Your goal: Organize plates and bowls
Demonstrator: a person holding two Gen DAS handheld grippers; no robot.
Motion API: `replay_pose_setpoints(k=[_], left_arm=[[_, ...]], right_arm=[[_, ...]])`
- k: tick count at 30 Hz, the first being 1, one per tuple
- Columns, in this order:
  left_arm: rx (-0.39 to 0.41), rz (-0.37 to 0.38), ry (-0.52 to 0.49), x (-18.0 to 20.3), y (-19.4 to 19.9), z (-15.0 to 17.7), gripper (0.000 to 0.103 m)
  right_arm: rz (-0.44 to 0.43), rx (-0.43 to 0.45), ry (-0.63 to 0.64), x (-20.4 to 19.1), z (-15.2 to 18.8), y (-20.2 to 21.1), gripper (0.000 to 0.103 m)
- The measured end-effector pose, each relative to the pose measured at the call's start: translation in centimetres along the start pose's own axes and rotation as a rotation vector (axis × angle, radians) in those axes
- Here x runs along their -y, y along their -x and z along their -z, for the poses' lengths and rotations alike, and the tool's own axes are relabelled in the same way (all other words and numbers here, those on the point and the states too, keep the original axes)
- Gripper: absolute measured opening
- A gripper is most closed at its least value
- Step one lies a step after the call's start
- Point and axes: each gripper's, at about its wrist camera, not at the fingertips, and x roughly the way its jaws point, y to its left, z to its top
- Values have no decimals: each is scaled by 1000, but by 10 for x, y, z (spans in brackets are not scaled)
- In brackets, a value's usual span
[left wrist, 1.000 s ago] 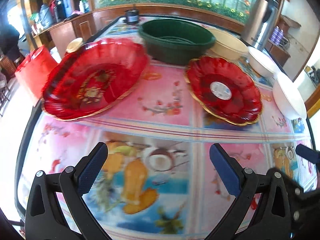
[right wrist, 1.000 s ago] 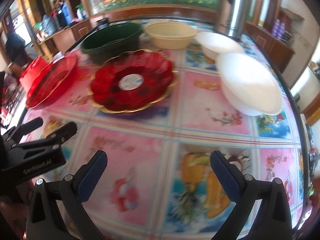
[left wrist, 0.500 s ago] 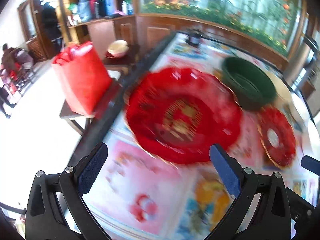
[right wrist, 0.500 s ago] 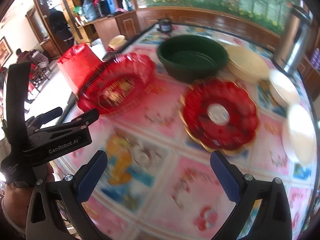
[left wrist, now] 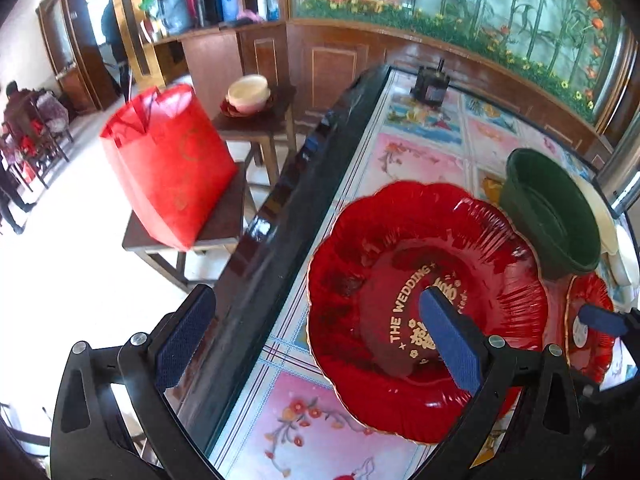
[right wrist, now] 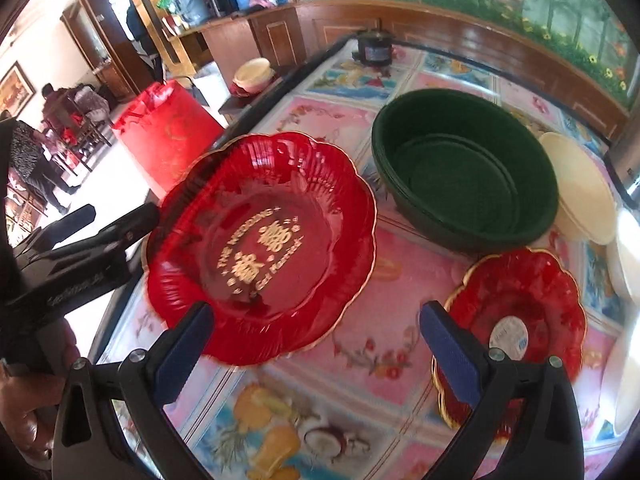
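A large red scalloped plate with gold lettering lies near the table's left edge; it also shows in the right wrist view. A smaller red plate with a white sticker lies to its right. A dark green bowl stands behind them, with a cream bowl beside it. My left gripper is open and empty, straddling the table edge, its right finger over the large plate. My right gripper is open and empty above the table in front of both red plates.
The table has a colourful fruit-print cover and a dark glossy left edge. A red bag sits on a stool left of the table. A small dark pot stands at the far end. White bowls lie at the right.
Both grippers have swung left toward the large red plate. The left gripper now reaches the table's left edge with one finger over the plate. Both stay open.
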Motion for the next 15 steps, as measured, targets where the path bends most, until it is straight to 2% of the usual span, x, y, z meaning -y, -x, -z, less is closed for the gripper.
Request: replay_pose_setpoints(k=[6,9,13,15], left_arm=[[-42,6,-51,10,-17,-7,103],[-85,17,-59,14,-26,-8,103],[-98,8,-58,14,-32,-10,100],[-103,5,-62,14,-34,-11,96]], right_arm=[[5,-24,-26,7,-11,-9,101],[-11,-44,-50,12,-15,-16,96],[-27,-70,-56,14,-15,-22,82],[-32,-82,-57,16,-15,-26,67]])
